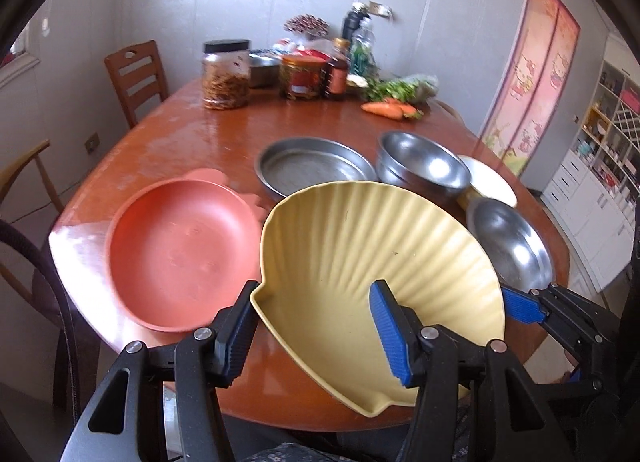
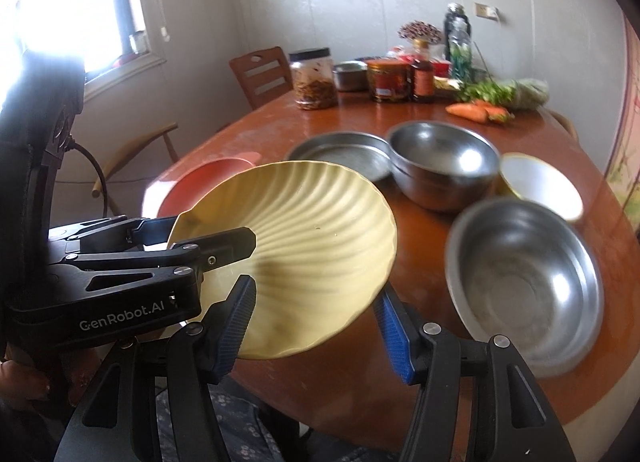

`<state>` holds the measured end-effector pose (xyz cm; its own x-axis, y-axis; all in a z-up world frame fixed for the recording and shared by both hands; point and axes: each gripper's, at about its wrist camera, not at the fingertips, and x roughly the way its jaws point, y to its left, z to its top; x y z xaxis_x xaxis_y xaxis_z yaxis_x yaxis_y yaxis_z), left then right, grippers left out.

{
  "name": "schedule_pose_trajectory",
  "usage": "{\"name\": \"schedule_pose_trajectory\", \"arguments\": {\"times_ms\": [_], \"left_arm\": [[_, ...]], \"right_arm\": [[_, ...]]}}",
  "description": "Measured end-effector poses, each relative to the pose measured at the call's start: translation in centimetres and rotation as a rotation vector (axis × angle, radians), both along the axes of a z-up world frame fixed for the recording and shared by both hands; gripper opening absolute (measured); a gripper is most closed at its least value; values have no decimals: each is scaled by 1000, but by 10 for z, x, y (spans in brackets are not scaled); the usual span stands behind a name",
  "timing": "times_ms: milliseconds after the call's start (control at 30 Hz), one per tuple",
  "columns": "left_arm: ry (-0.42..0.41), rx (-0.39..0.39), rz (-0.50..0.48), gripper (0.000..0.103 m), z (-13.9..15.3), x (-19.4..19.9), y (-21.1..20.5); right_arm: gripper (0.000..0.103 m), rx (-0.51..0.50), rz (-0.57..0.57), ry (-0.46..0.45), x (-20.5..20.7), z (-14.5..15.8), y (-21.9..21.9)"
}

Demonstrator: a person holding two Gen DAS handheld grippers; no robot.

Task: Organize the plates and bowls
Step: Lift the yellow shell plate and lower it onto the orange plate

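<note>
A yellow shell-shaped plate [image 1: 360, 246] [image 2: 312, 222] hangs tilted above the near edge of the brown table [image 1: 208, 130]. My left gripper [image 1: 314, 290] [image 2: 208, 230] is shut on its left rim. My right gripper [image 2: 316, 290] [image 1: 516, 302] is shut on its right rim. On the table, a red plate [image 1: 180, 254] [image 2: 200, 182] lies to the left. A flat steel pan [image 1: 316, 170] [image 2: 340, 154], stacked steel bowls [image 1: 424, 166] [image 2: 444, 162] and a white bowl [image 1: 492, 182] [image 2: 540, 186] stand behind. A single steel bowl [image 1: 512, 246] [image 2: 524, 278] sits at the right.
Jars [image 1: 226, 74], bottles [image 1: 336, 70], greens and carrots [image 1: 390, 108] crowd the table's far side. Wooden chairs [image 1: 136, 74] stand at the left. White shelves [image 1: 600, 166] line the right wall.
</note>
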<state>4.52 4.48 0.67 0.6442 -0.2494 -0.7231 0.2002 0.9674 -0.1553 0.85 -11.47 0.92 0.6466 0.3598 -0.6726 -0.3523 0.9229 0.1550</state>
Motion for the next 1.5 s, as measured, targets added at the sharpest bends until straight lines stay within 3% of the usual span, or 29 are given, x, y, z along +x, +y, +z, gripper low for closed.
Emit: {"name": "schedule_pose_trajectory", "arguments": {"times_ms": [300, 667, 1500], "left_arm": [[-23, -17, 113, 56, 11, 13, 55], [21, -22, 192, 56, -3, 40, 100], [93, -1, 204, 56, -29, 81, 113]], "right_arm": [[62, -15, 102, -33, 22, 16, 51], [62, -47, 174, -9, 57, 9, 104], [62, -100, 182, 81, 99, -25, 129]]}}
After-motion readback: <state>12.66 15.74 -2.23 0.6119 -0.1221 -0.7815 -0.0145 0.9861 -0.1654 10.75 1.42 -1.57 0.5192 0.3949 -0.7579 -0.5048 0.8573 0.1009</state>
